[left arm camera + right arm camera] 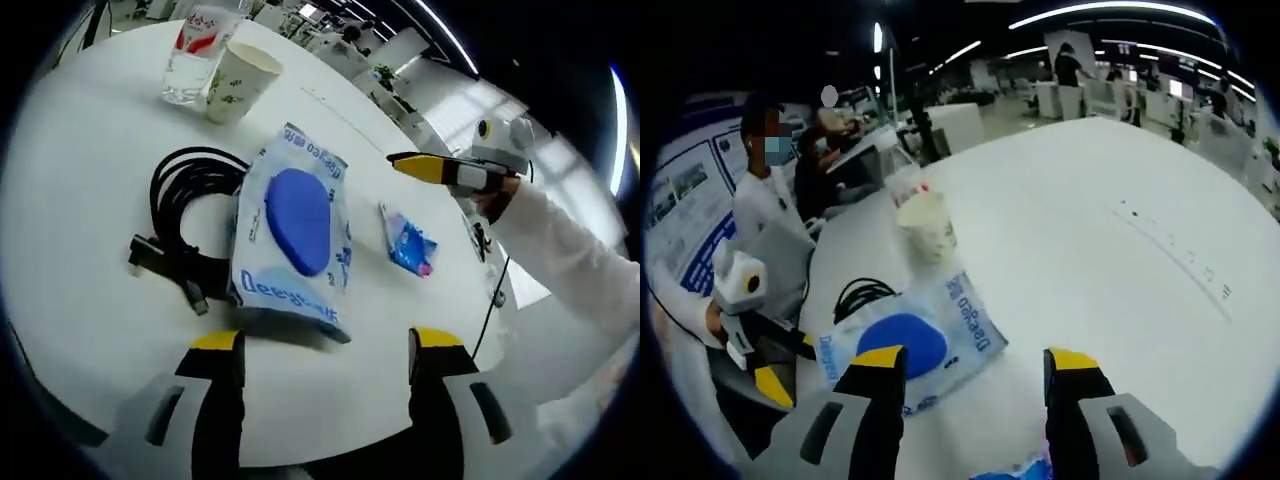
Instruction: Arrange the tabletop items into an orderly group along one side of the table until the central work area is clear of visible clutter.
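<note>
On the white counter (90, 150), a wet-wipes pack (292, 232) with a blue lid is seen near the middle, with a coiled black cable (185, 215) touching one side and a small blue sachet (408, 241) near the other. A paper cup (238, 82) and a clear plastic cup (192, 58) are set side by side at the far edge. The left gripper (326, 352) is held with fingers spread and empty just short of the pack, and the right gripper (965, 365) is likewise spread above the counter, nothing being pinched.

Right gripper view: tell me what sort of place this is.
Probably a large open-plan office or lab. Long ceiling light strips run over rows of desks, posters hang on one side, and people sit nearby. The items lie on a big white table.
</note>
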